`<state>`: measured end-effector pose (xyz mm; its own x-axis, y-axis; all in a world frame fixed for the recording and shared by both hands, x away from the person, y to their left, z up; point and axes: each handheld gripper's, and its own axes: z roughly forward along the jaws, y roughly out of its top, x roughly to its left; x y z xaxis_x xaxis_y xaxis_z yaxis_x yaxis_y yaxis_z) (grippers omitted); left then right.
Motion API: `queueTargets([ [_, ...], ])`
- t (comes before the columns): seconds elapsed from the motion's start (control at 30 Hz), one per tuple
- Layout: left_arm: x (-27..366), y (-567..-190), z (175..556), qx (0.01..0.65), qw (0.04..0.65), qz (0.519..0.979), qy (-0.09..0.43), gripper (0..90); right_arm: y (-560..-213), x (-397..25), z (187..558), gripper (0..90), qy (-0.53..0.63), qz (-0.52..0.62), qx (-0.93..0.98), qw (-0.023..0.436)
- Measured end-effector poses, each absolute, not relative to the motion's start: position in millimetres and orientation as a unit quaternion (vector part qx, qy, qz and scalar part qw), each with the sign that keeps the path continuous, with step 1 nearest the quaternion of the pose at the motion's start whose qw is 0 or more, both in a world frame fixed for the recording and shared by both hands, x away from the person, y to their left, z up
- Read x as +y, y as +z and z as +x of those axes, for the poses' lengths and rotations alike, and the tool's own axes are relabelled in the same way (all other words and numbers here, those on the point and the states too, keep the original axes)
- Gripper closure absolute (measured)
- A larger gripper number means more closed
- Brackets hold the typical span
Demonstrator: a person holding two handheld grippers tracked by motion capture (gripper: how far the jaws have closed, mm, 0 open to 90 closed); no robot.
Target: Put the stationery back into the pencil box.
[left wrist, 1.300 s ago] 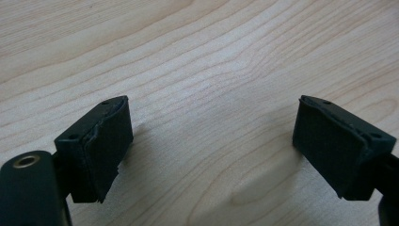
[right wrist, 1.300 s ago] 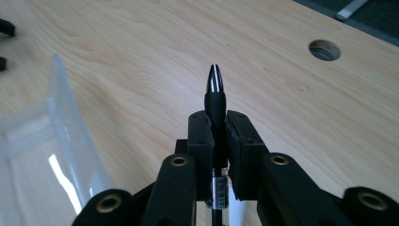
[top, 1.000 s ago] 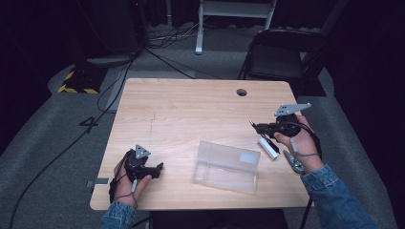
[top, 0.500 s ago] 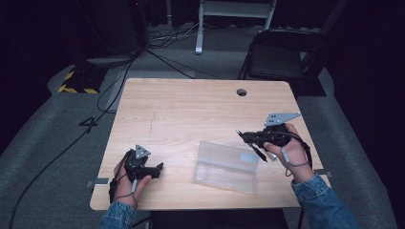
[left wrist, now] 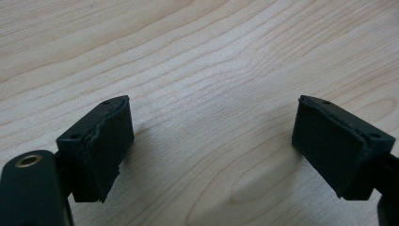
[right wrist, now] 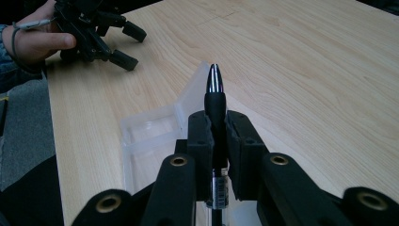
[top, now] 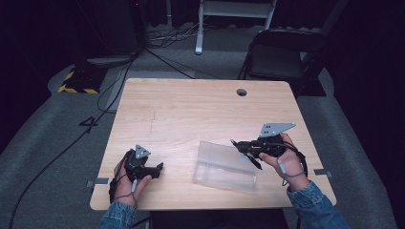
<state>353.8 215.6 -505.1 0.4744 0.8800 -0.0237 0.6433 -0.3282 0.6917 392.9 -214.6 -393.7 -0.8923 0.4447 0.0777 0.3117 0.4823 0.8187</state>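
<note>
Right gripper [right wrist: 217, 134] pinching a black pen [right wrist: 215, 101] above clear box [top: 224, 166], left gripper [left wrist: 211, 141] spread over pale wood table [top: 191, 114], dark room

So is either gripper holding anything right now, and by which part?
The right gripper is shut on a black pen, clamped around its barrel with the silver tip sticking out past the jaws. The left gripper is open, holding nothing.

The right gripper [right wrist: 215, 136] was clamped on a black pen [right wrist: 214, 101], whose silver tip stuck out past the jaws. Below and ahead lay an open clear case [right wrist: 155, 134] on the wooden table [right wrist: 306, 70]. At the upper left, a hand [right wrist: 35, 40] held the left gripper [right wrist: 127, 44], jaws apart, just above the table.
</note>
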Motion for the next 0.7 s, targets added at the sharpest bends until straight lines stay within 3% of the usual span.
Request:
queueTargets([
  [0.7,215,-505,354,0.479,0.326,0.794,0.181,13.4,-419,-190,389,80.7,0.441,0.175,0.878,0.068],
])
